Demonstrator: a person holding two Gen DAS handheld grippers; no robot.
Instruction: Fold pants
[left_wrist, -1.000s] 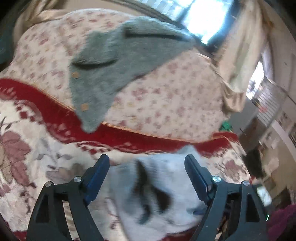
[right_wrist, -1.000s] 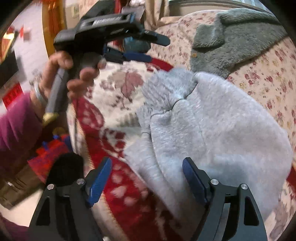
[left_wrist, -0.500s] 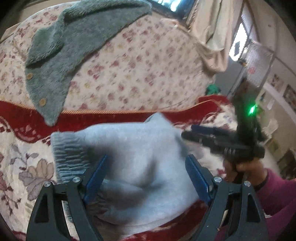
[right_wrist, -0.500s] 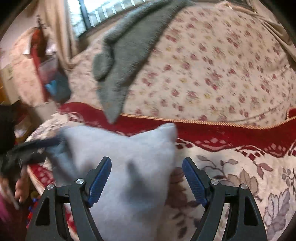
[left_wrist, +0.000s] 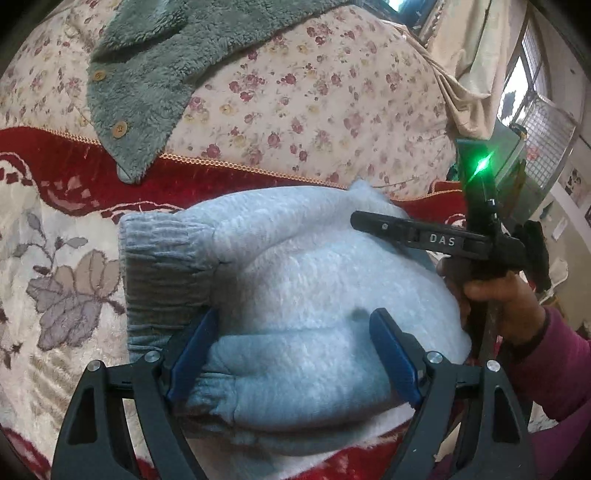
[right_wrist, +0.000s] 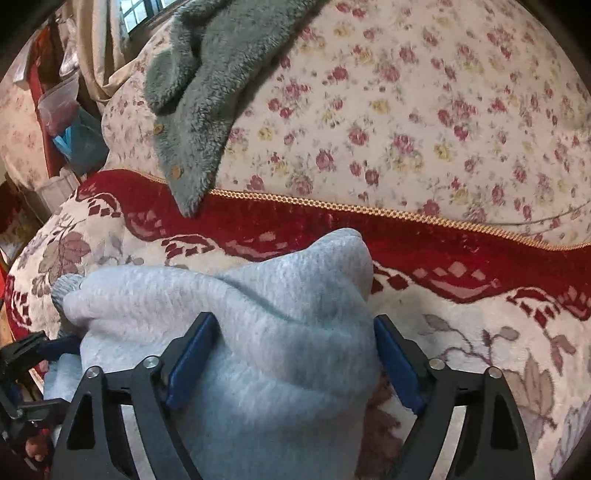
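Pale grey-blue pants (left_wrist: 314, 295) lie bundled on the sofa seat cover (left_wrist: 48, 229), long axis left-right across the seat in our left wrist view. Ribbed cuff (left_wrist: 162, 258) points left; a peaked corner of cloth (right_wrist: 343, 251) pokes toward the backrest.

Left gripper (left_wrist: 295, 354): jaws wide apart, blue pads either side of the bundle's near edge, not pinching; cloth lies between and under them. Right gripper (right_wrist: 291, 354): also spread wide, astride the right end of the bundle, nothing clamped. From the left cam we see its black body and one finger laid over the pants' top right, w/ the hand (left_wrist: 495, 299) on its handle.

Behind: floral backrest (right_wrist: 424, 110) w/ a grey-green fleece garment (left_wrist: 147, 74) draped down it, tip touching the red border band (right_wrist: 332, 225). Curtain (left_wrist: 469, 55) at far right.
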